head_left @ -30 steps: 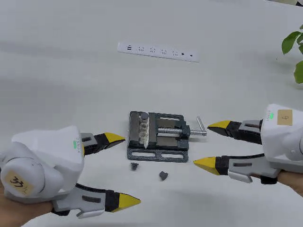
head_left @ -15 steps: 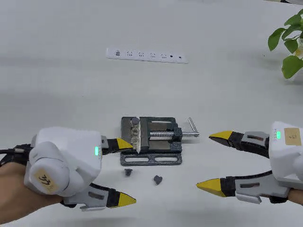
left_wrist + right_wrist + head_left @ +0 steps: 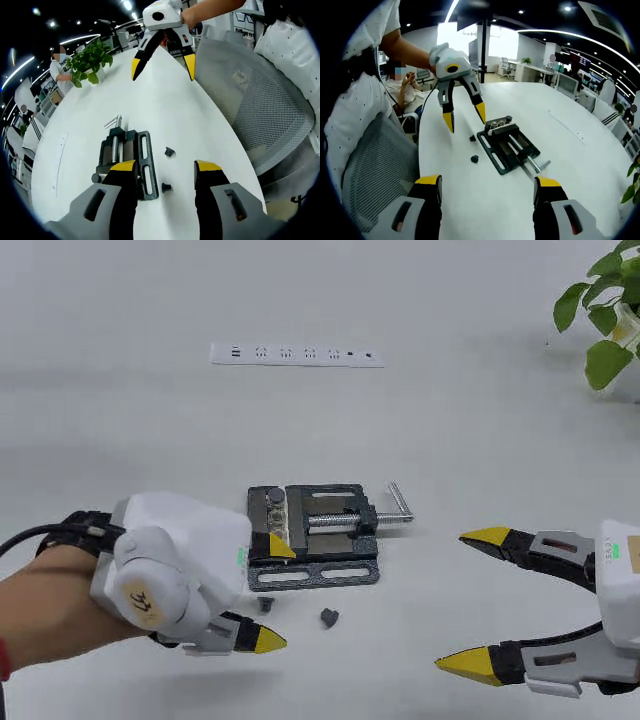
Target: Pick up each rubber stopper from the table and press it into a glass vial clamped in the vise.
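Rubber stoppers [image 3: 328,617], two small dark plugs, lie loose on the counter [image 3: 480,440] just in front of the vise [image 3: 335,562]; likely light, squashy and grippy, they are best pinched across the sides, leaving the bottom free for a glass vial [image 3: 278,523]. The left gripper [image 3: 288,598] hovers low with one stopper between its parted jaws; the right gripper [image 3: 450,600] hangs well aside, jaws wide apart.

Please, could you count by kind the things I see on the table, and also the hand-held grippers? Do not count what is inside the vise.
Left hand-held gripper and right hand-held gripper: 2
Vise: 1
Loose rubber stoppers: 2
Power strip: 1
Green plant: 1
Total: 7
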Demonstrator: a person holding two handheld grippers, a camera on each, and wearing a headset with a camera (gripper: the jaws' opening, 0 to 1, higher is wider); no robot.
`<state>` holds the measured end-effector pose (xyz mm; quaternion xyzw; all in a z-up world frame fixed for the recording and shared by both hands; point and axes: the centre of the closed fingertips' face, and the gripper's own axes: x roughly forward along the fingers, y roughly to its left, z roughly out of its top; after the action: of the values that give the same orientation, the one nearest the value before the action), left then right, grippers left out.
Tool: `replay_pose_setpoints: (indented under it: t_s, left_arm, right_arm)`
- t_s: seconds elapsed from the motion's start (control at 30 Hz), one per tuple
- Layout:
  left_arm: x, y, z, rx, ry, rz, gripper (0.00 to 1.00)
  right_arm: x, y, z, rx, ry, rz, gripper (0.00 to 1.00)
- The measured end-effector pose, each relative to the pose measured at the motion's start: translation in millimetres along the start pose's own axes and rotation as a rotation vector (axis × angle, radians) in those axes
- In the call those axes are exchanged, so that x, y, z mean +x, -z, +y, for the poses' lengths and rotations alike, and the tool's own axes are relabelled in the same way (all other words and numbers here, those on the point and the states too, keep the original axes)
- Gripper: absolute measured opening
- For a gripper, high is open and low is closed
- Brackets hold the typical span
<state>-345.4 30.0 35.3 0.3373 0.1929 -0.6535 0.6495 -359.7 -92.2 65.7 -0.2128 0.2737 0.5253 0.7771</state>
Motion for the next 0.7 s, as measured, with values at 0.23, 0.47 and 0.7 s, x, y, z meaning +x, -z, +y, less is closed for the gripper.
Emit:
replay_pose_setpoints:
  t_s: [0.23,0.47,0.7]
  left_arm:
    - [22.8,8.9,-6.2,0.142,0.083,0.084,0.3]
    - [39.4,8.8,-8.3,0.183,0.116,0.107,0.25]
    - [50.9,13.4,-11.3,0.229,0.141,0.143,0.18]
  right_arm:
    - [-7.4,12.1,3.2,0.028,0.012,-0.001,0.73]
    - [-13.0,20.2,4.9,0.048,0.021,-0.004,0.74]
    - [-15.4,24.0,4.9,0.058,0.028,-0.007,0.73]
